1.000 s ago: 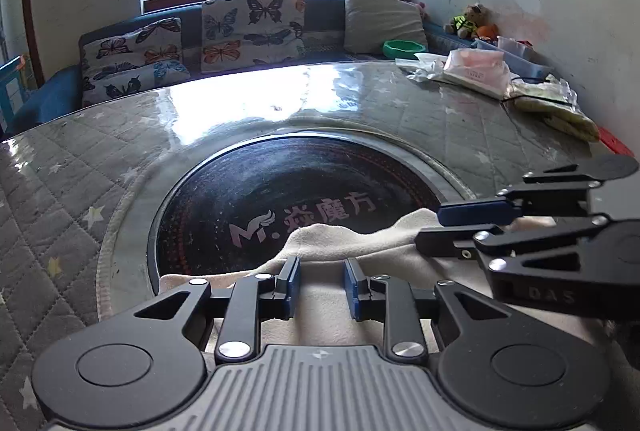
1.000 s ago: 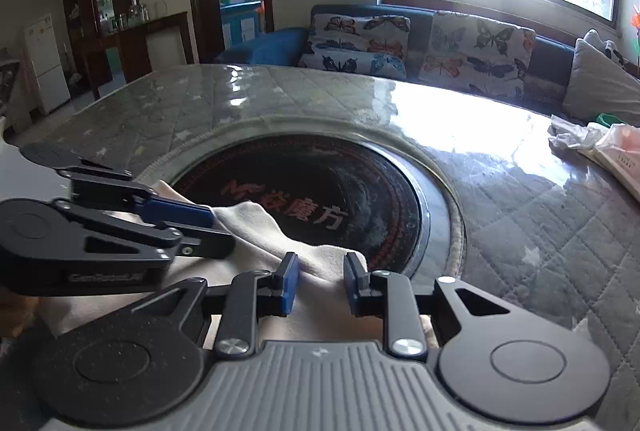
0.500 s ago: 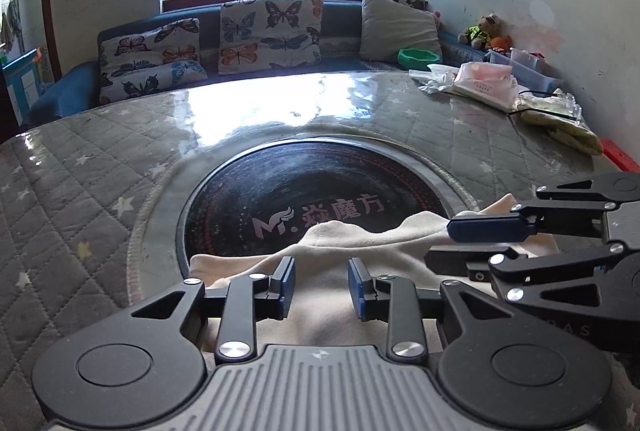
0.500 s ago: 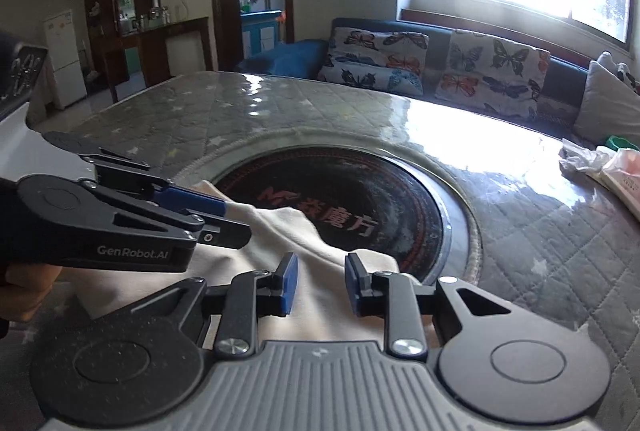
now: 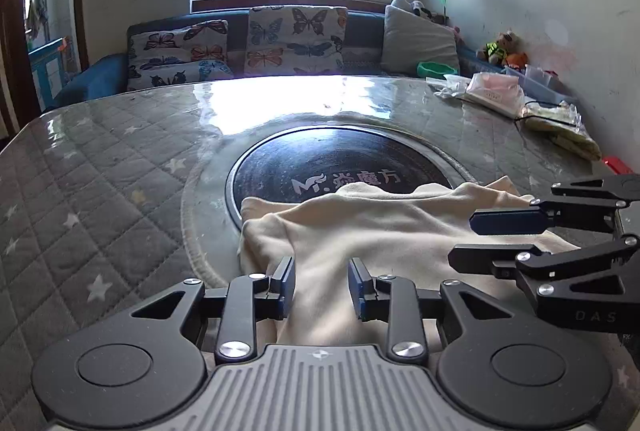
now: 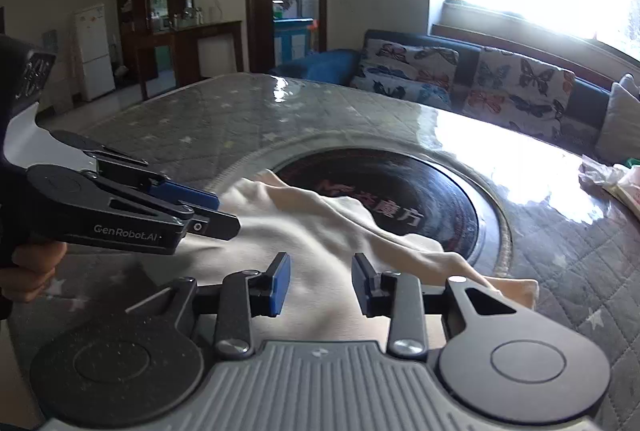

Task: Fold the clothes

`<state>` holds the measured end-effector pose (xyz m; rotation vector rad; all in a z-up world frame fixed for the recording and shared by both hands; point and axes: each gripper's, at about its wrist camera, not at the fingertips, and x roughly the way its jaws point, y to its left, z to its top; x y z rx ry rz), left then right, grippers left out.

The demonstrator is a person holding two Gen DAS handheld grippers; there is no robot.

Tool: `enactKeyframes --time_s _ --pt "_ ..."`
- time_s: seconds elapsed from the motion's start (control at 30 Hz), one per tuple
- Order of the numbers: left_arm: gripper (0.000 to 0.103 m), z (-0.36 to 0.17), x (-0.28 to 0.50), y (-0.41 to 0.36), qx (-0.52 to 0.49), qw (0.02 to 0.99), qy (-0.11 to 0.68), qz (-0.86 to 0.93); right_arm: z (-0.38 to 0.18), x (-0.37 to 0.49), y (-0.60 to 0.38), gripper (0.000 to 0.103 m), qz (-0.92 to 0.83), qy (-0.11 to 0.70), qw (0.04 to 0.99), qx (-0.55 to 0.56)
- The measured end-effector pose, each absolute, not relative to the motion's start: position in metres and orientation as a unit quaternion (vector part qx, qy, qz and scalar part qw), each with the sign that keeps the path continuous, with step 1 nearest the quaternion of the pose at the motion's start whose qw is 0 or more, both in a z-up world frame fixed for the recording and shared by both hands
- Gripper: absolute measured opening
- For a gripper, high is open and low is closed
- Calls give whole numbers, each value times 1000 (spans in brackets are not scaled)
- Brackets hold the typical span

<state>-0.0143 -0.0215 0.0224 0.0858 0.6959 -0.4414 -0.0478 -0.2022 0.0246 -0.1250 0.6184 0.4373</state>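
A cream-coloured garment lies bunched on the quilted table, partly over the dark round inset. It also shows in the right wrist view. My left gripper is open and empty, above the garment's near edge. My right gripper is open and empty, above the same cloth. Each gripper shows in the other's view: the right gripper at the right, the left gripper at the left, both with jaws apart over the cloth.
Plastic bags and packets lie at the table's far right, with a green bowl behind. A sofa with butterfly cushions stands beyond the table. The grey quilted cover spreads to the left. A fridge stands far off.
Both grippers have pulled back and risen, so more of the garment shows. The garment lies spread wider over the table. Jaws stay open.
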Motion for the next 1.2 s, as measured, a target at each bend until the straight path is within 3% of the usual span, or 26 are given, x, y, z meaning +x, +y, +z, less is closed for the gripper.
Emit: enactKeyframes --time_s 0.6,0.93,1.2 --pt "39 12 -28 10 -8 915 363 -175 9 -65 -177 36 238 319 914 -73" --pt "66 25 -30 12 1 922 357 -147 20 -67 -172 44 248 303 917 -72" --pt "70 29 -23 26 -11 928 356 -110 17 -69 -156 45 283 310 904 -85"
